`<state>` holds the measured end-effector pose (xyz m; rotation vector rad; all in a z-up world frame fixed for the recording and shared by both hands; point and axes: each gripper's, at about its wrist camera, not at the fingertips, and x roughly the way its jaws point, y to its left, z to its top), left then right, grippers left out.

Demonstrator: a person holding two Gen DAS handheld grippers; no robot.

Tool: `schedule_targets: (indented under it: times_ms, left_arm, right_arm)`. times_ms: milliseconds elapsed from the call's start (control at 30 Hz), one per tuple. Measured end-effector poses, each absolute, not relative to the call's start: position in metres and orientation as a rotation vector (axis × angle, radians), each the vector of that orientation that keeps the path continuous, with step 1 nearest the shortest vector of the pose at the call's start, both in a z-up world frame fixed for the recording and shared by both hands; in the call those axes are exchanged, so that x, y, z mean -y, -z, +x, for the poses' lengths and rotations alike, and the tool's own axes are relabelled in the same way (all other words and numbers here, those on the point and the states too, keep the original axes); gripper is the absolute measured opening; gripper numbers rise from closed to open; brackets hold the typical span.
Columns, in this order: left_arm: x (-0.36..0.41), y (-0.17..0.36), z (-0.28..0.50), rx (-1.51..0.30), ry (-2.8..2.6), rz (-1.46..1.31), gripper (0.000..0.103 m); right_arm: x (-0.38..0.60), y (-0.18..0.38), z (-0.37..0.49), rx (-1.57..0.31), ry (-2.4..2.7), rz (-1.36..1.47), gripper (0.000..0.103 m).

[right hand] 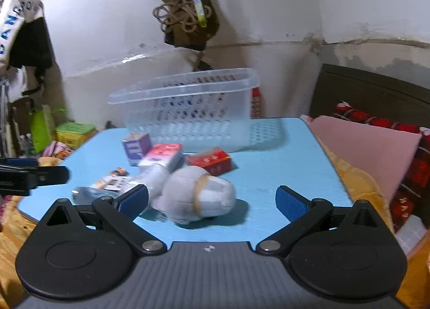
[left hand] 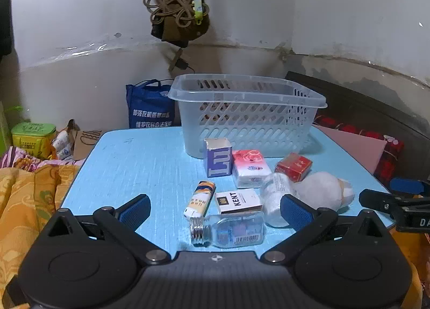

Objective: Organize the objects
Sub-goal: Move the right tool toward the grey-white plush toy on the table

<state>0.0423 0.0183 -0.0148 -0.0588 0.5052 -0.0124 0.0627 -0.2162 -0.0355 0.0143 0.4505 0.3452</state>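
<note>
Clutter sits in the middle of the light-blue counter (left hand: 129,164), in front of the translucent slotted plastic basket (left hand: 247,118). Nearest the left gripper (left hand: 215,211), whose fingers are spread wide and hold nothing, a clear glass bottle (left hand: 228,229) lies on its side, long axis across the view, metal cap leftward. Behind it lie a white KENT box (left hand: 237,201), an orange-and-white lighter (left hand: 200,199) and a blue upright carton (left hand: 218,157). Right gripper (right hand: 212,200), fingers likewise released, faces a white plush toy (right hand: 199,196), blurred, perhaps lying sideways.
</note>
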Motion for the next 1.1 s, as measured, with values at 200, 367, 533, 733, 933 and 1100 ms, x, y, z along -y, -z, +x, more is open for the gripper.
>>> schedule_targets:
  times_ms: [200,367,533,733,933,1100]
  left_arm:
    - [-0.021,0.014,0.057,-0.51,0.024,-0.059,0.103]
    - [-0.025,0.017,0.073,-0.52,0.035,-0.071,0.103]
    - [-0.034,0.023,0.087,-0.528,0.045,-0.074,0.103]
    - [-0.047,0.026,0.097,-0.509,0.055,-0.059,0.103]
    - [-0.052,0.023,0.111,-0.536,0.086,-0.061,0.103]
    - [-0.043,0.015,0.115,-0.526,0.137,-0.094,0.103]
  right_arm:
    - [0.215,0.035,0.074,-0.477,-0.397,0.058,0.103]
    - [0.215,0.035,0.081,-0.472,-0.375,0.066,0.103]
    - [0.213,0.037,0.089,-0.476,-0.354,0.087,0.103]
    - [0.198,0.038,0.096,-0.505,-0.318,0.095,0.103]
    - [0.181,0.034,0.096,-0.534,-0.358,0.062,0.103]
    - [0.186,0.032,0.098,-0.538,-0.331,0.075,0.103]
